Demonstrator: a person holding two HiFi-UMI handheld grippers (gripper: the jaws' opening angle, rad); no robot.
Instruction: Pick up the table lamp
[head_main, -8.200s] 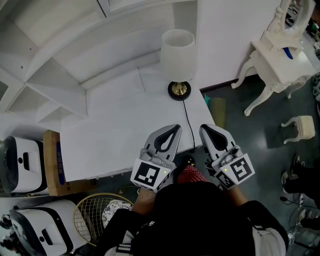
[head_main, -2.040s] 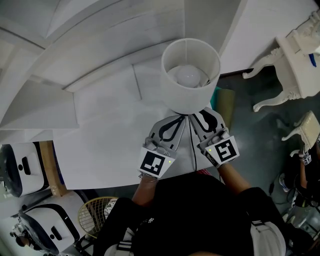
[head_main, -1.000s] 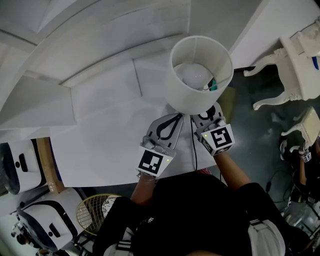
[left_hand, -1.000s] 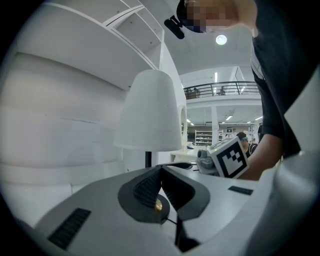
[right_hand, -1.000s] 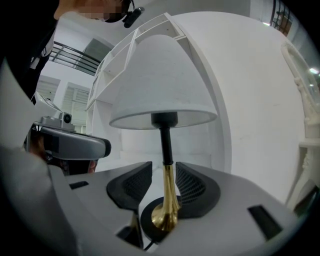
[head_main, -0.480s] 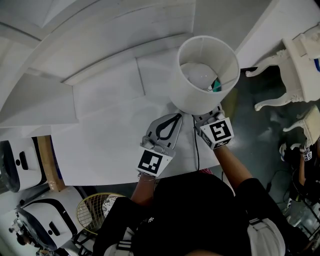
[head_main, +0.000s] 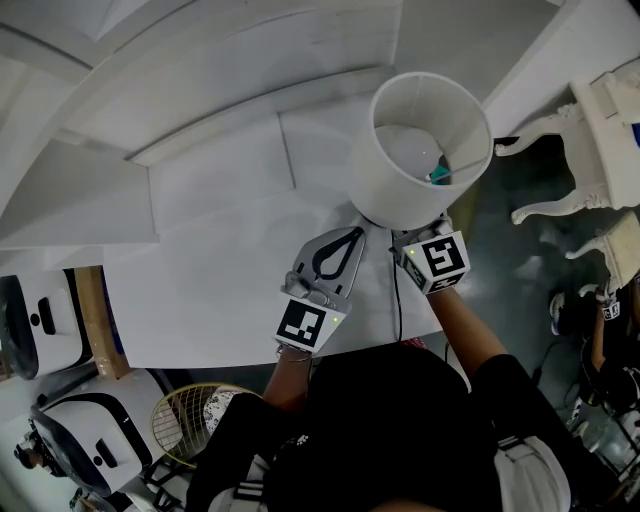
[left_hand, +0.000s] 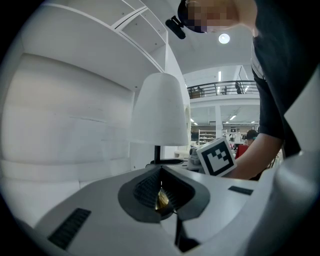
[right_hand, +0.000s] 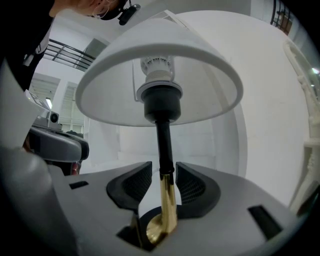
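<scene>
One table lamp (head_main: 392, 178): smooth white drum shade (right_hand: 150, 60), slim black stem (right_hand: 164, 145) turning brass below. Right gripper (right_hand: 163, 176) clamps the stem; left gripper (head_main: 350, 238) beside lamp, jaws pressed together.

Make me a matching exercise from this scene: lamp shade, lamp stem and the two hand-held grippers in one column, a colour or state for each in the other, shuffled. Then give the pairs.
Column one
1. lamp shade
2. lamp stem
3. left hand-held gripper
4. right hand-held gripper

Column two
A. jaws together, left of the lamp
B. white, open top towards the head view
C. jaws closed on the lamp stem
D. black above, brass-coloured below

Pairs: 1-B, 2-D, 3-A, 4-C
</scene>
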